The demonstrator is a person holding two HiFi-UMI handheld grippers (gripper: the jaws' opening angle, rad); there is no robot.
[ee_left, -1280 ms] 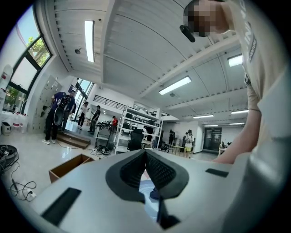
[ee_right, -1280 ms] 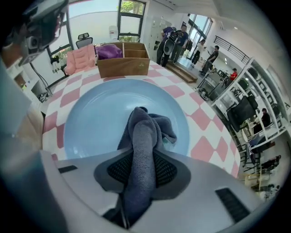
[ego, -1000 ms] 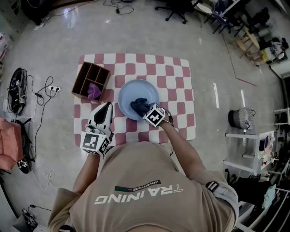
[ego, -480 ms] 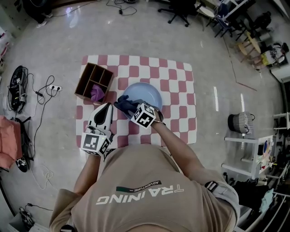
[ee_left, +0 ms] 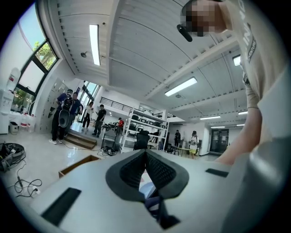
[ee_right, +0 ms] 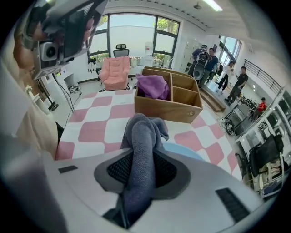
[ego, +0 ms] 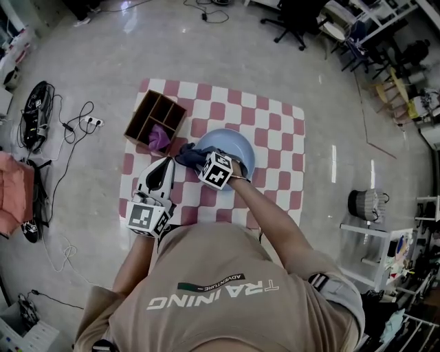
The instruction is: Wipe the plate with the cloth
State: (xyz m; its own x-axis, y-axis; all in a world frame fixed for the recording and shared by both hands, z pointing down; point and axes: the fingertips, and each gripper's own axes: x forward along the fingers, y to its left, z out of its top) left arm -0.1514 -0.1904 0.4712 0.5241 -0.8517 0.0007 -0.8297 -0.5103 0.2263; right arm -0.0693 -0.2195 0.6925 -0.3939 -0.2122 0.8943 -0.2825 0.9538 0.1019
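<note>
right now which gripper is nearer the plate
Right. The right gripper, shut on the cloth, is over the near-left rim of the plate; the left gripper is off the plate, further left over the mat.

floor: we see a pink-and-white checkered mat (ego: 275,134) on glossy grey floor (ego: 103,62) | box: a wooden divided box (ego: 155,117) at one mat corner; a purple cloth (ego: 159,136) in one compartment | around: we note cables (ego: 36,110) and a power strip (ego: 90,122) beside the mat; a pink armchair (ee_right: 114,72); a black office chair (ego: 292,19)
</note>
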